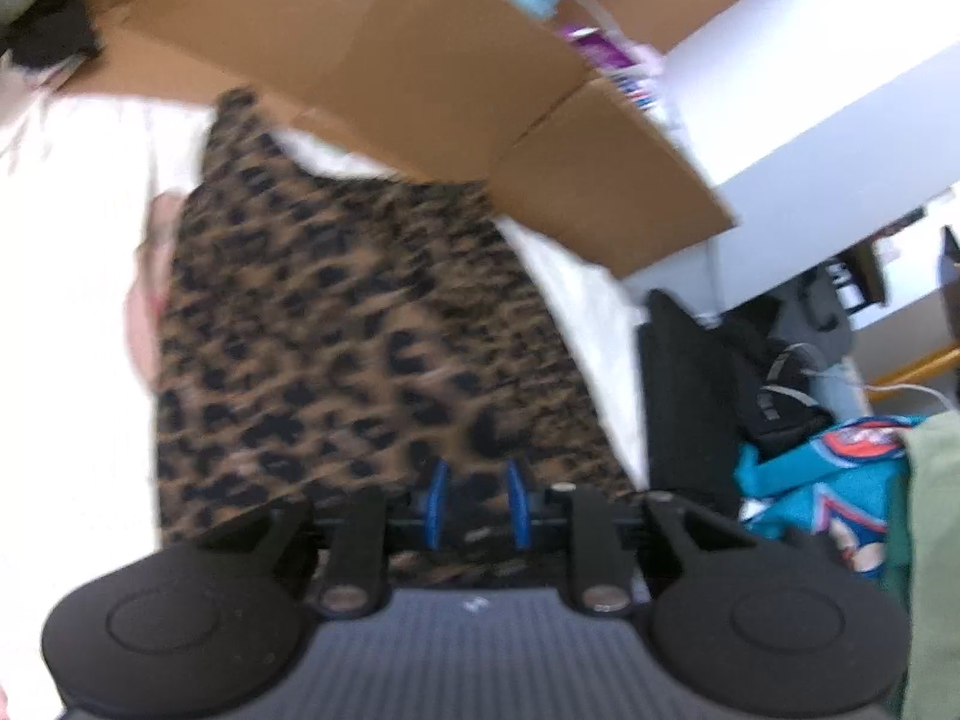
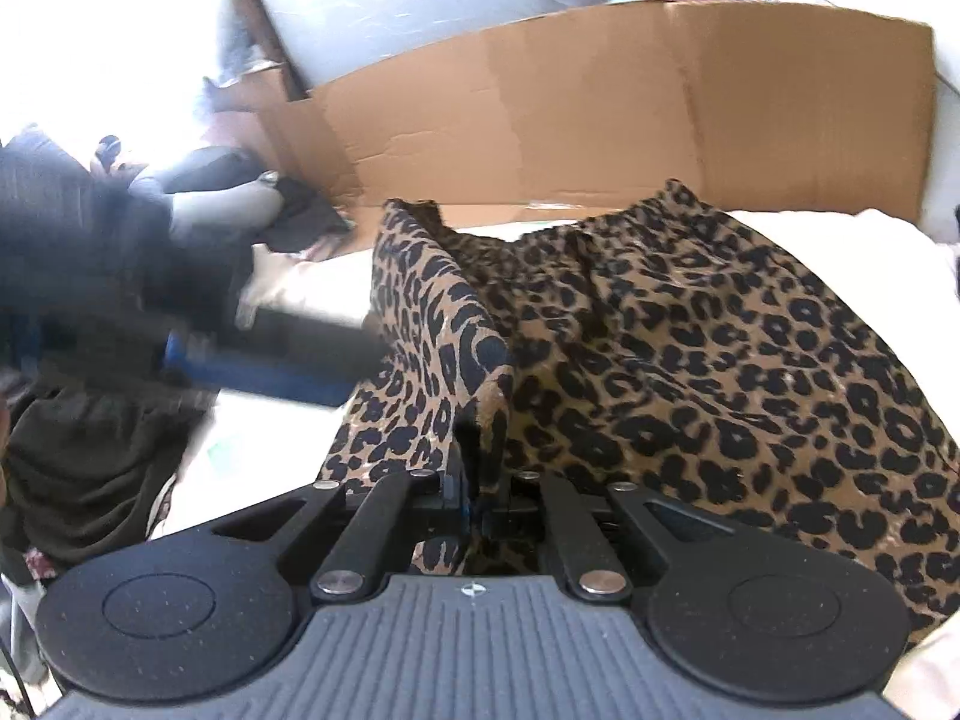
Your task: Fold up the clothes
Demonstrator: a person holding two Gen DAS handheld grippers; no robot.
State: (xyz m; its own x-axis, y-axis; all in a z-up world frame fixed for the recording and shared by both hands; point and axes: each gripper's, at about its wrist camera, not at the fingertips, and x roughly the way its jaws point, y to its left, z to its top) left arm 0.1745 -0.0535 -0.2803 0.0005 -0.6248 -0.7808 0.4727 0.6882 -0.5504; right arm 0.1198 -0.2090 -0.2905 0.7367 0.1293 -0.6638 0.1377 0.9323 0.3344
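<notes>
Leopard-print garment (image 2: 690, 348) lies spread on the white bed (image 1: 72, 300), its far edge near the cardboard box (image 2: 600, 114). Your right gripper (image 2: 480, 480) is clamped on a raised fold; keep it taut while your left gripper (image 1: 477, 504), fingers apart, hovers above the cloth.

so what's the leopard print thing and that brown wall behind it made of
Leopard print garment: looks like thin woven or knit fabric, matte; it drapes in soft folds and bunches where the right gripper pinches it. Brown panel: corrugated cardboard by its look, dull tan with crease lines and raw cut edges.
</notes>
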